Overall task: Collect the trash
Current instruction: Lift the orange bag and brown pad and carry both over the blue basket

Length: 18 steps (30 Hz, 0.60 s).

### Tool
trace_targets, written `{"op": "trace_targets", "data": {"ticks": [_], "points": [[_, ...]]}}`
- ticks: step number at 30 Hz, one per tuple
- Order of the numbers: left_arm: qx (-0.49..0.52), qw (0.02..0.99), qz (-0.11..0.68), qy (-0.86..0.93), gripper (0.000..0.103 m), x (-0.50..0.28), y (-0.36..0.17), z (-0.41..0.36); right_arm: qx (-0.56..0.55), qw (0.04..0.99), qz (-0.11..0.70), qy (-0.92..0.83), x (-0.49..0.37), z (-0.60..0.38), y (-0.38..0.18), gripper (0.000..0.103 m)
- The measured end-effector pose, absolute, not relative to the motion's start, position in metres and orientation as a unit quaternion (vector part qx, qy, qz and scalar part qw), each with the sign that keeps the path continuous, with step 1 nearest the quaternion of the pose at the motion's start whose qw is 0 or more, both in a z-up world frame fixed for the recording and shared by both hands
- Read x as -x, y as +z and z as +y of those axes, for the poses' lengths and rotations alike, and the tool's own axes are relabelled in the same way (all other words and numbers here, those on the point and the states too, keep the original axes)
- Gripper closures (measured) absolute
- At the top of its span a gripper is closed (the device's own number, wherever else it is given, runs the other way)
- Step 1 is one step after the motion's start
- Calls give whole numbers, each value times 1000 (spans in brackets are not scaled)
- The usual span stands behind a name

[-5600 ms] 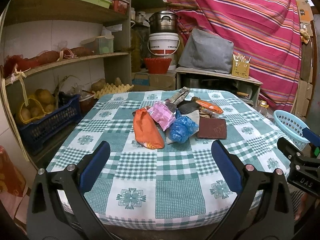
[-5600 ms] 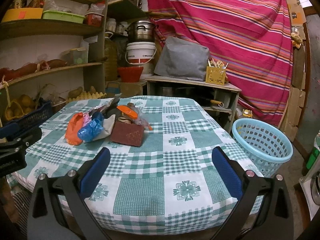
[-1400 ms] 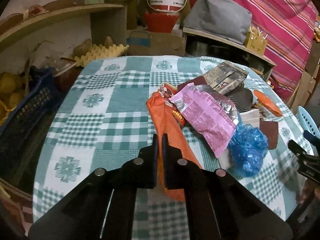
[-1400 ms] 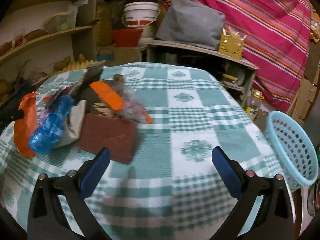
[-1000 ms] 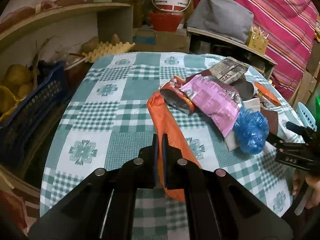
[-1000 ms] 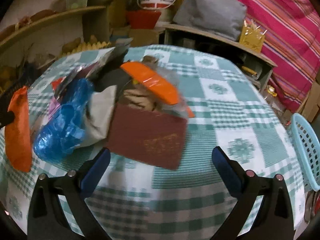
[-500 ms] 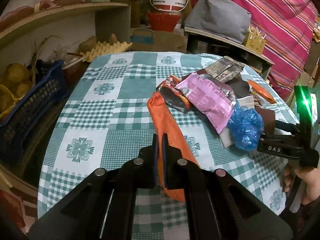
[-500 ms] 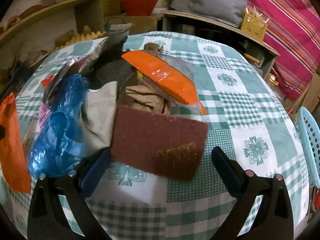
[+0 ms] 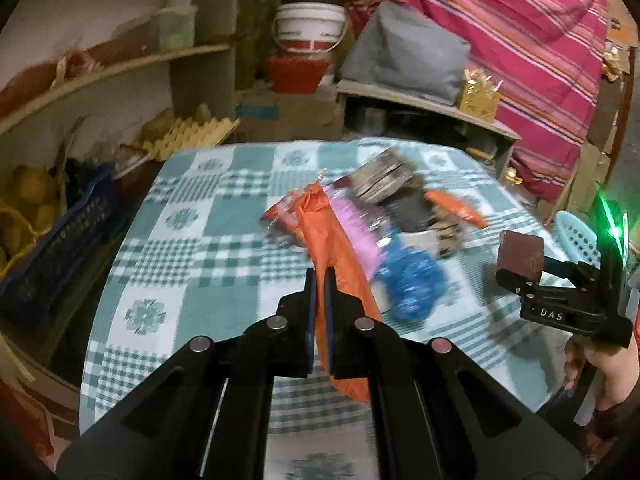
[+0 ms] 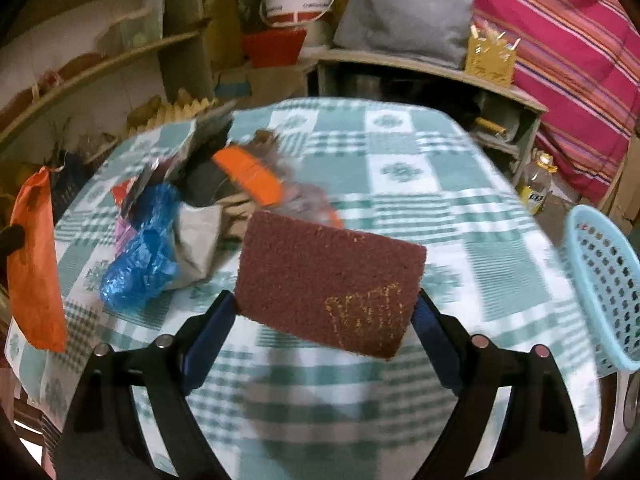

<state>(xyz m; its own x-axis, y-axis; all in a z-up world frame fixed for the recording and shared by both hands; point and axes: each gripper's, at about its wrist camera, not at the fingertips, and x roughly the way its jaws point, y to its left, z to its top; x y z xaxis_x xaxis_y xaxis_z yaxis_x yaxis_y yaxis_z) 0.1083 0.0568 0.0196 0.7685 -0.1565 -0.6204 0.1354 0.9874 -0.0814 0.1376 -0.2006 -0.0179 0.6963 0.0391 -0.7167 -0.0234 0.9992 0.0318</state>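
Left tongs [image 9: 319, 280] are pinched tight on the orange bag [image 9: 332, 248], which hangs lifted over the near edge of the checkered surface [image 9: 192, 240]. Right tongs [image 10: 324, 312] clamp the maroon pad [image 10: 330, 282] btwn both pads, held up off the cloth. Rest of the trash pile [image 10: 192, 208] sits mid-surface w/ the blue basket [image 10: 608, 276] just past the right edge.
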Motion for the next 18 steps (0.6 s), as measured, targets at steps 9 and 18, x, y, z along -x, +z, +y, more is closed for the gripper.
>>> {"op": "trace_targets", "data": {"ticks": [9,18], "points": [[-11,939,316,-135,101,-117,45,-32,-39,930,365,-20,-117,-295,9,17],[-32,923,315,-221,101,-133,43,-168,-60,926,359,-101,-86,-429,19,17]]}}
